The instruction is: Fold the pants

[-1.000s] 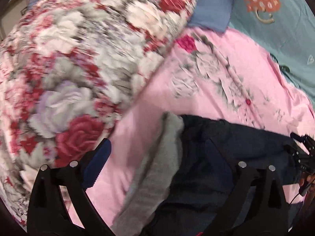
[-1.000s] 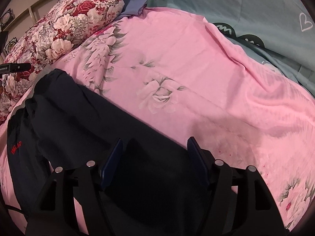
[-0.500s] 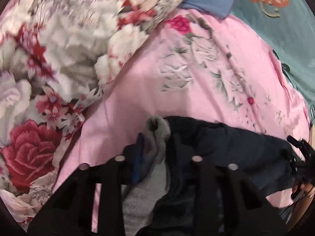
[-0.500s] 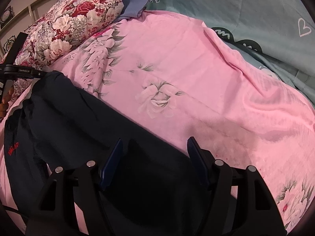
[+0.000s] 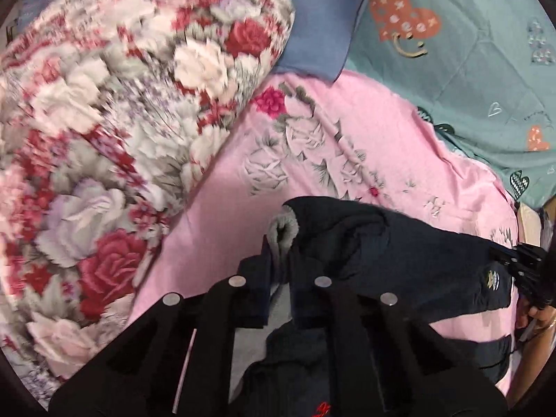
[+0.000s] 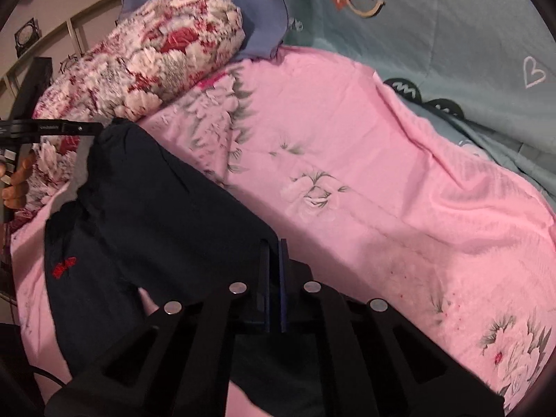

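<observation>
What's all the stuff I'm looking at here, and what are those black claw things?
Pants: one, dark navy with a grey lining and small red embroidery, lying on the pink sheet.
Sheet: one, pink with flowers, spread under the pants.
Quilt: one, rolled, red and white floral, left of the pants.
Blanket: one, teal with hearts, behind.
Pillow: one, blue, behind the quilt.
Left gripper: black, handheld, shut on the pants.
Right gripper: black, shut on the pants.

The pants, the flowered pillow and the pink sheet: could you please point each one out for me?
pants (image 6: 166, 222), right wrist view, on the dark cloth of the raised fold.
flowered pillow (image 5: 114, 111), left wrist view, on its printed front.
pink sheet (image 6: 399, 180), right wrist view, on a bare stretch.
</observation>
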`<state>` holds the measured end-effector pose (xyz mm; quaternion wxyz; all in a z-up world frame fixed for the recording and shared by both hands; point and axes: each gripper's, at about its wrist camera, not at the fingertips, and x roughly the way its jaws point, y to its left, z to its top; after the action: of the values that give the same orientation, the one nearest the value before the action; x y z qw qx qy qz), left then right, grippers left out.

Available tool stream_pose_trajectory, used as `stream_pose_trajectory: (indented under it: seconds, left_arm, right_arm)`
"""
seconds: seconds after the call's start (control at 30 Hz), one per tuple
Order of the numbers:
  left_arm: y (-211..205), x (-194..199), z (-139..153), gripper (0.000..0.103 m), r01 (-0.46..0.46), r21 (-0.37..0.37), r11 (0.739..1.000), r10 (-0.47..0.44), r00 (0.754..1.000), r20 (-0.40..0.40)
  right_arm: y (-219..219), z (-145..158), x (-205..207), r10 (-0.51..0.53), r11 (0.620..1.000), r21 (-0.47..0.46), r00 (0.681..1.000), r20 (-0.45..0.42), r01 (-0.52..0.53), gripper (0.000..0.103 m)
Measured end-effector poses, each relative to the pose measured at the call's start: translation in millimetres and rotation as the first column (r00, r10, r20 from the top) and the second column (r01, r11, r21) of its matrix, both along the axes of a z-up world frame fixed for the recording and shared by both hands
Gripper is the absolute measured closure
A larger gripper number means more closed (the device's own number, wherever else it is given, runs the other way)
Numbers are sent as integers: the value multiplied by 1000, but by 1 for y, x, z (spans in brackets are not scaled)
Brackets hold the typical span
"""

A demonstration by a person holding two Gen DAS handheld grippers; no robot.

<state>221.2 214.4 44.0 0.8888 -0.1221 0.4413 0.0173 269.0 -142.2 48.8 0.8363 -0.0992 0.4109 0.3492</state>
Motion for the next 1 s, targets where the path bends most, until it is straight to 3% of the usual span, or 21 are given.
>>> stream_pose_trajectory:
  seconds: [0.17, 0.4, 0.5, 0.53, 0.57, 0.63, 0.7, 0.77, 0.87, 1.0]
  left_arm:
    - [-5, -41, 21, 95, 51, -6, 999, -50, 997, 65]
    - [5, -113, 10, 93, 66, -6, 998, -65, 994, 92]
    - [15, -133, -10, 82, 7, 18, 1000, -8, 998, 59]
    - [18, -135, -16, 66, -15, 19, 1000, 15, 999, 44]
    - [21, -138, -23, 43, -40, 24, 999, 39, 999, 24]
    - [32, -143, -37, 19, -114, 39, 993, 115, 993, -18]
    - [44, -150, -42, 19, -183, 17, 983, 184, 983, -25]
    - [54, -155, -44, 16, -215, -20, 976, 214, 976, -48]
    - [55, -161, -43, 16, -226, -52, 973, 222, 973, -68]
    - [30, -157, -38, 16, -149, -31, 988, 146, 985, -96]
  right_arm:
    - [-8, 28, -89, 13, 1000, 3, 995, 96, -13, 99]
    - [-1, -1, -178, 43, 997, 58, 999, 0, -43, 99]
    - [8, -32, -195, 37, 998, 47, 996, -79, -33, 99]
    - [11, -45, -196, 24, 999, 40, 994, -109, -20, 98]
    - [13, -54, -198, 19, 999, 29, 991, -135, -15, 98]
    - [18, -68, -202, 10, 1000, 4, 988, -155, -10, 94]
    - [17, -69, -206, 1, 1000, 13, 988, -156, 1, 88]
    - [12, -62, -209, 17, 997, 73, 985, -171, -4, 63]
    - [-2, -49, -213, -9, 993, 112, 992, -124, 23, 59]
    - [-30, -38, -210, -112, 981, 151, 990, -87, 124, 59]
